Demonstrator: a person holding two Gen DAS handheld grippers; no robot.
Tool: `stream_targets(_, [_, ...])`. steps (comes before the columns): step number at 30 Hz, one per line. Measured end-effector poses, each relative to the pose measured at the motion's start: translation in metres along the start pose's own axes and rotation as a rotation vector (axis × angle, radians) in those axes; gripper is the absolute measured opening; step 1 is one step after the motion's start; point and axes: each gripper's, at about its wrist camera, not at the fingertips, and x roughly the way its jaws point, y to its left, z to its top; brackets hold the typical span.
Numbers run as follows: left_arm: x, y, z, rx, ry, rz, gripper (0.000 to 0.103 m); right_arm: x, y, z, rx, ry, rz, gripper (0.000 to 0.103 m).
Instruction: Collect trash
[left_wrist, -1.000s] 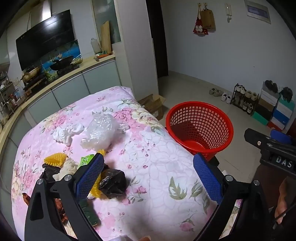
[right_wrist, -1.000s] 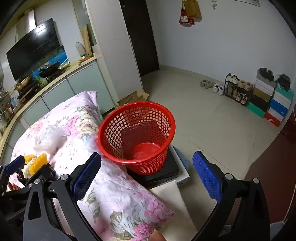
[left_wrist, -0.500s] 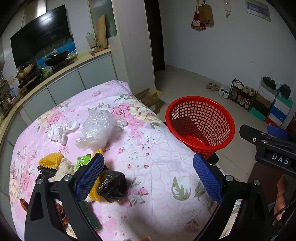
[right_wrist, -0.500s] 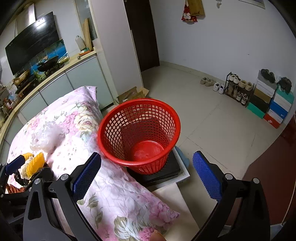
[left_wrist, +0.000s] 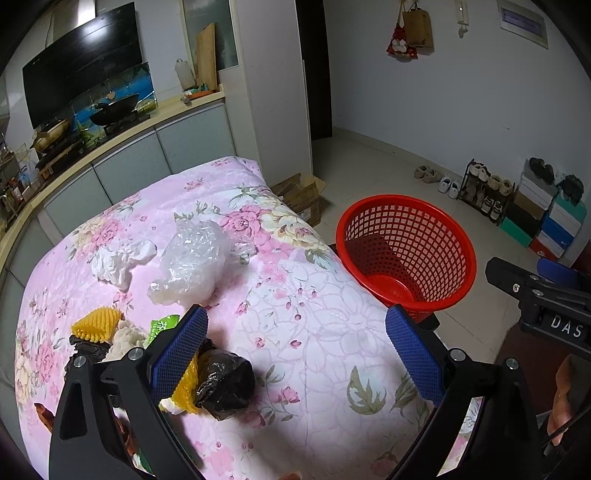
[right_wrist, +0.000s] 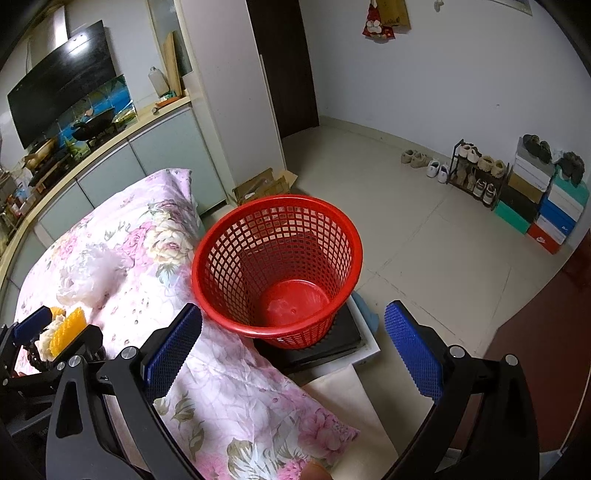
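A red mesh basket (left_wrist: 406, 254) (right_wrist: 277, 266) stands empty beside the table with the pink floral cloth (left_wrist: 295, 332). On the cloth lie a clear plastic bag (left_wrist: 192, 266), a white crumpled tissue (left_wrist: 118, 258), a black plastic wad (left_wrist: 225, 384), yellow foam netting (left_wrist: 96, 321) and a green wrapper (left_wrist: 162, 326). My left gripper (left_wrist: 295, 354) is open and empty above the cloth, its left finger over the trash pile. My right gripper (right_wrist: 291, 350) is open and empty above the basket's near rim.
The basket rests on a black block on a white box (right_wrist: 343, 343). A kitchen counter (left_wrist: 110, 147) runs behind the table. A cardboard box (left_wrist: 299, 192) lies on the floor. A shoe rack (left_wrist: 484, 188) and stacked shoe boxes (left_wrist: 546, 218) line the right wall.
Both grippers have risen and drawn back slightly, so the table and basket sit a little lower in view. Both stay open. No trash has moved.
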Motion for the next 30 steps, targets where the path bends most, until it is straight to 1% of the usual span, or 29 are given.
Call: stream_targets(30, [0.0066,-0.0012,-0.0035,0.003,0.015,0.009,0.094,0.0058,-0.0024,-0.0049,-0.007,0.016,0.001,0.096])
